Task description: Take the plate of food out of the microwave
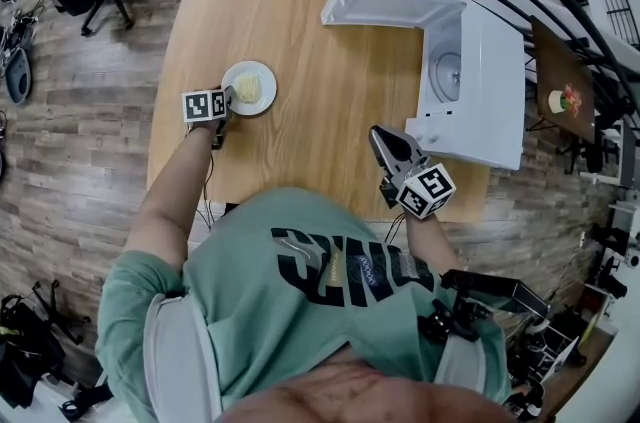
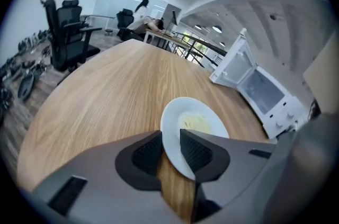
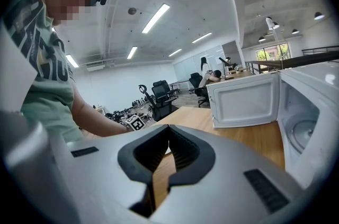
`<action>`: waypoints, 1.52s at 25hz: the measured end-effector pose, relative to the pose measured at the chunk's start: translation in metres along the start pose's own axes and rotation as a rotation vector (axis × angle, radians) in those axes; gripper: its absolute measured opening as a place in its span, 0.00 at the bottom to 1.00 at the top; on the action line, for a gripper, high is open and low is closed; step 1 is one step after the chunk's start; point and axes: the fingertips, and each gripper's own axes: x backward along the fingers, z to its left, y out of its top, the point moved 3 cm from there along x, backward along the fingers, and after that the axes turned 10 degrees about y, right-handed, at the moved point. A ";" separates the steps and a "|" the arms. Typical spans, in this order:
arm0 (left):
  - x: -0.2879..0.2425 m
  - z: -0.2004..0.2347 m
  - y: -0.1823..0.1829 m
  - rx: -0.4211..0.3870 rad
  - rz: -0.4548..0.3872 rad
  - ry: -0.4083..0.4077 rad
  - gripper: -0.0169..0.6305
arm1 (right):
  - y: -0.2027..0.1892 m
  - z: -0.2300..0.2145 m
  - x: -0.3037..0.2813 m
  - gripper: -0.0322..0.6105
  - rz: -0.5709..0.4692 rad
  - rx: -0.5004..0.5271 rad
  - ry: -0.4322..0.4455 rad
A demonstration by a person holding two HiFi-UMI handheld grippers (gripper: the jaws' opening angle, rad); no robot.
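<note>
Plate (image 1: 264, 81) with a pale heap of food (image 1: 247, 90) sits flat on the desk (image 1: 300, 31), near its left edge and well apart from the microwave (image 1: 480, 81) at the right edge. The microwave's door (image 1: 390, 3) stands open and only the turntable shows inside. Judgement: removal is done and what remains is the release. Main risk: the near rim of the plate lies between the jaws of the left hand-held gripper (image 2: 170, 137). One pad reaches over the plate's top face; the other sits just beside the rim on the outside. The jaws stand slightly apart and do not appear to clamp. If this hand-held gripper draws back or lifts before the gap is wider, a pad could catch the rim, tip the plate or drag it toward the nearby left edge, and the food could slide off. A sideways twist would do the same. The right hand-held gripper (image 3: 169, 132) is closed on nothing, hovers over the desk's near right part in front of the microwave, and is far from the plate.
</note>
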 end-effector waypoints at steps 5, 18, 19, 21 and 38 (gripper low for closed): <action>0.001 -0.004 -0.004 -0.147 0.016 0.114 0.20 | 0.003 0.002 0.002 0.06 -0.002 0.009 -0.001; 0.058 -0.005 0.018 -0.017 -0.145 0.035 0.37 | 0.017 0.004 0.015 0.06 -0.061 0.030 0.010; 0.070 -0.006 0.021 0.010 -0.171 0.019 0.37 | 0.019 0.003 0.017 0.06 -0.072 0.032 0.012; 0.093 -0.008 0.028 0.056 -0.222 -0.008 0.37 | 0.024 -0.001 0.021 0.06 -0.099 0.037 0.018; 0.260 -0.089 0.032 0.096 -0.568 -0.155 0.03 | 0.012 -0.022 0.046 0.06 -0.197 0.006 0.206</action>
